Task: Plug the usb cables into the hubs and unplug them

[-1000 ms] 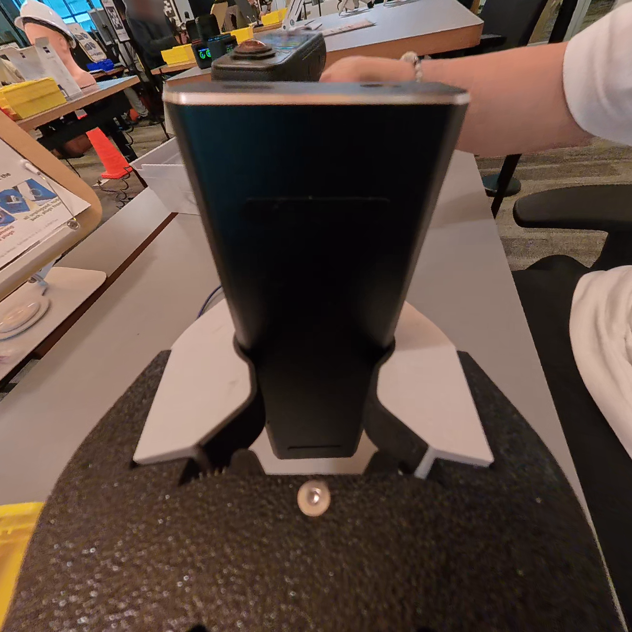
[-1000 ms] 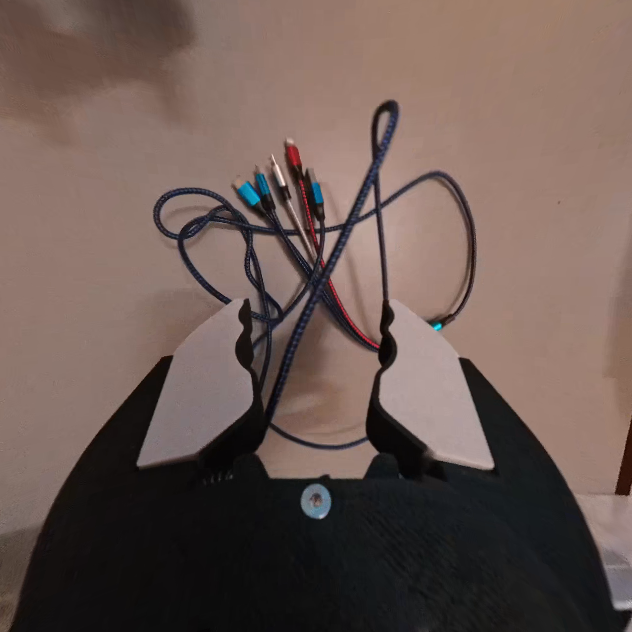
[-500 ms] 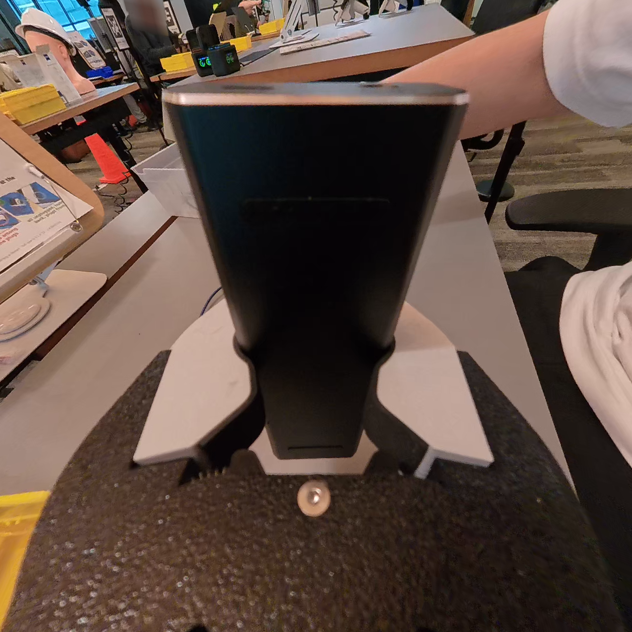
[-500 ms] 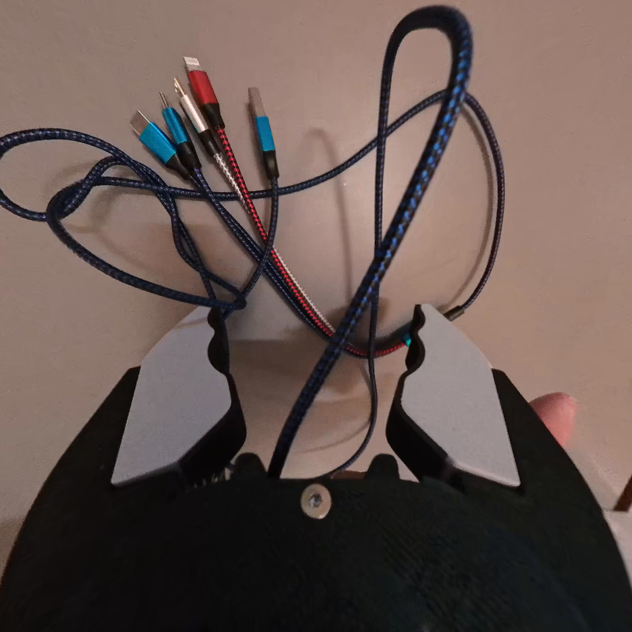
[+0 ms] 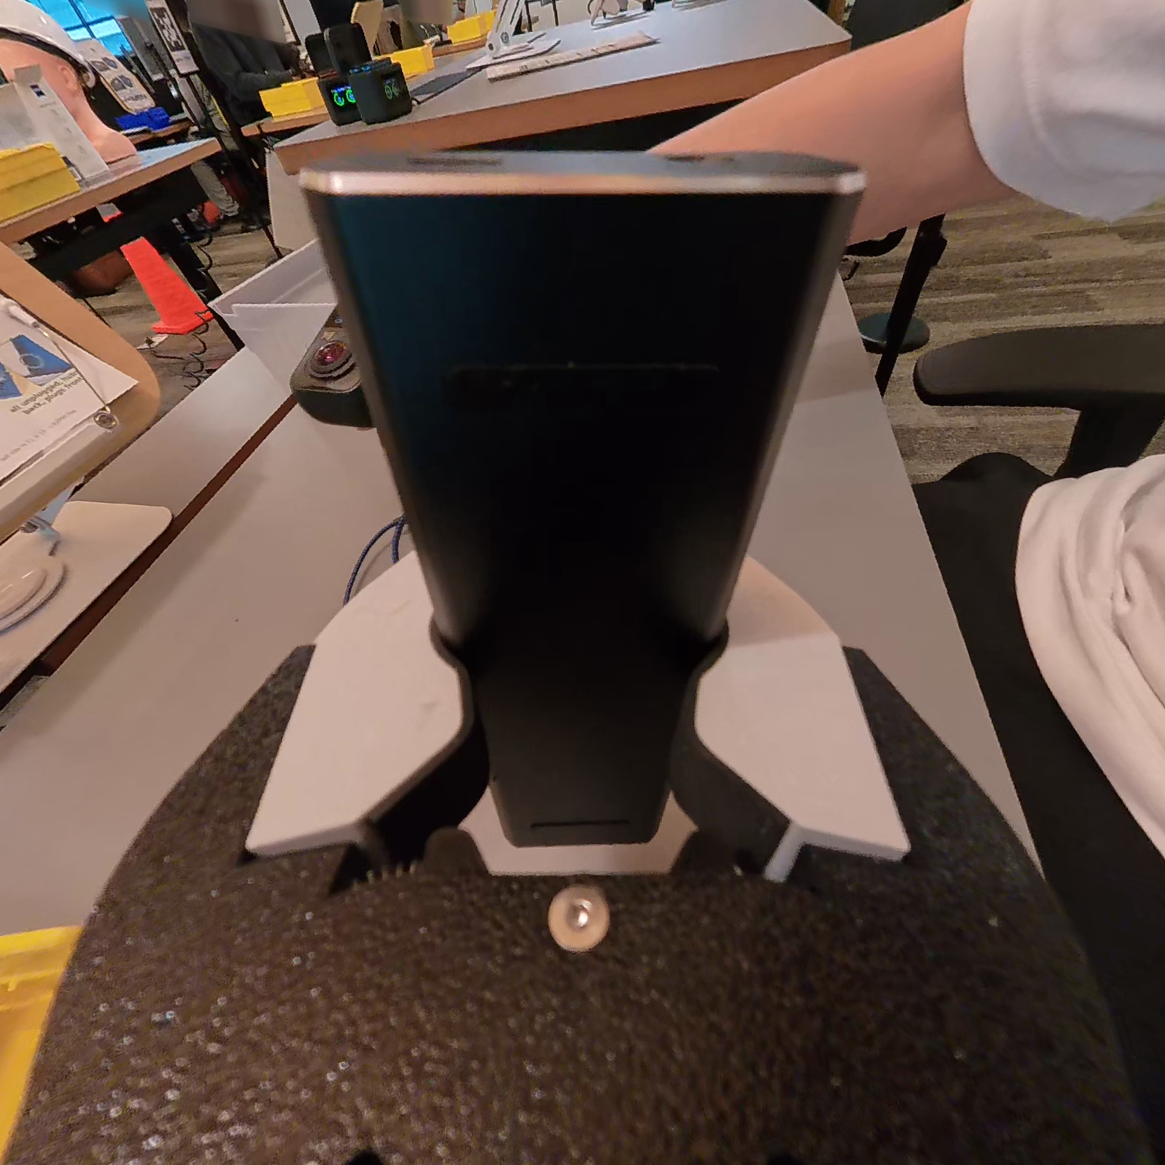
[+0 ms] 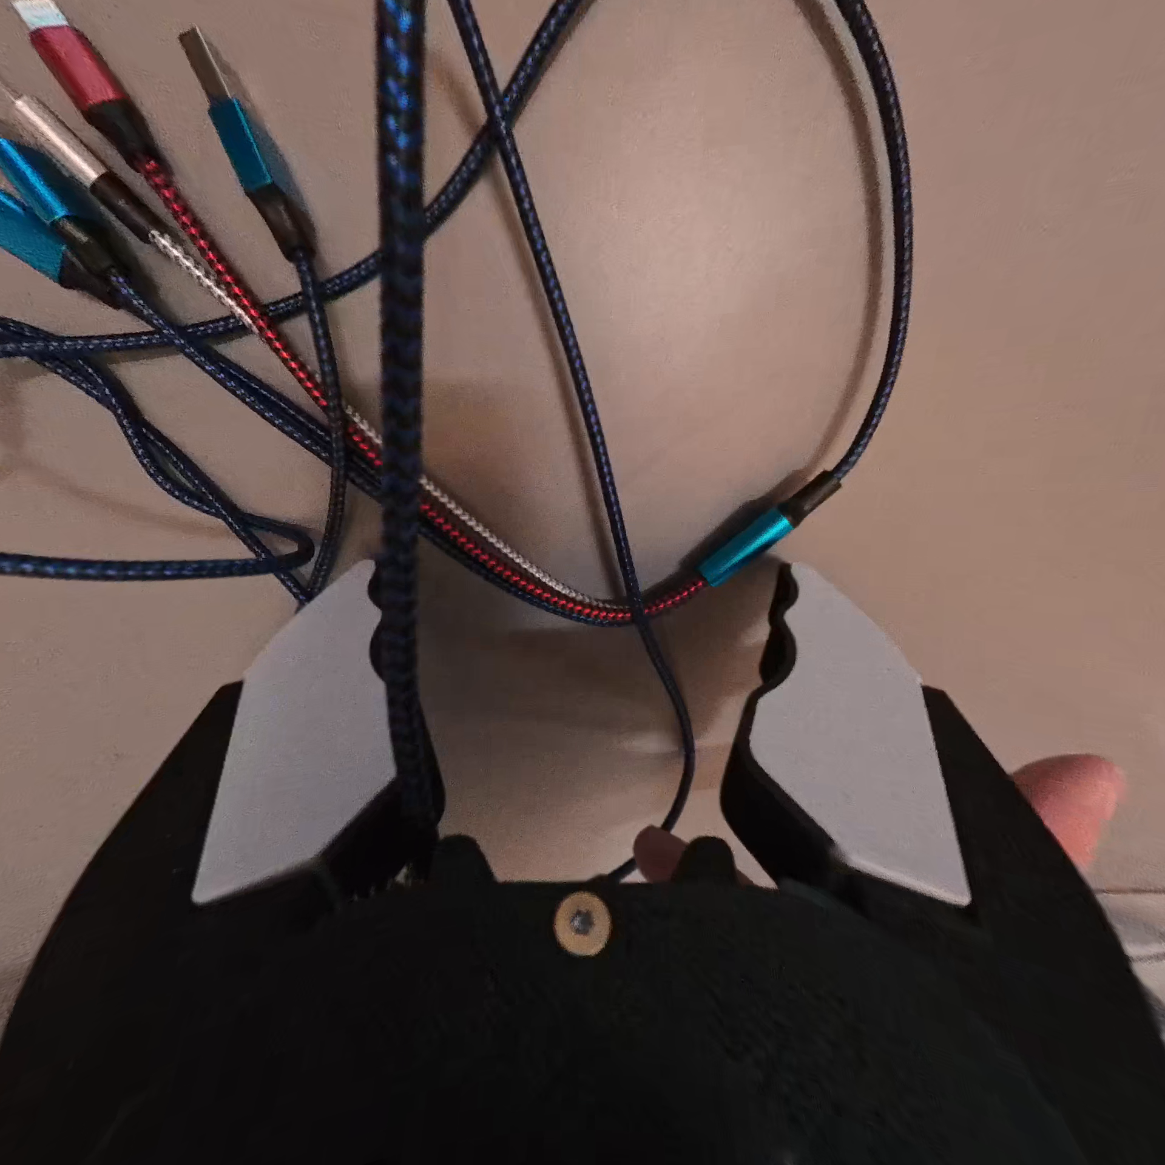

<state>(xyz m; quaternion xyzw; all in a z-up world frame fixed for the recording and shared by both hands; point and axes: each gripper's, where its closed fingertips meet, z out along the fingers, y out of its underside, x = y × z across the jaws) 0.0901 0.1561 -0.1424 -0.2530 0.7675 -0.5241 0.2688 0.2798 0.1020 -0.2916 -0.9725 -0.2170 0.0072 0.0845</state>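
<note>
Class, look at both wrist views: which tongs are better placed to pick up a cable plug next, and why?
Right. The right tongs are open just above the loose cables, with the blue plug ahead. The left tongs are already shut on the hub.

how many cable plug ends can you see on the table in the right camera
5. All sit at upper left: two blue-sleeved plugs cut by the left edge, a silver one, a red one, and a blue USB-A plug. More may lie outside the frame.
</note>
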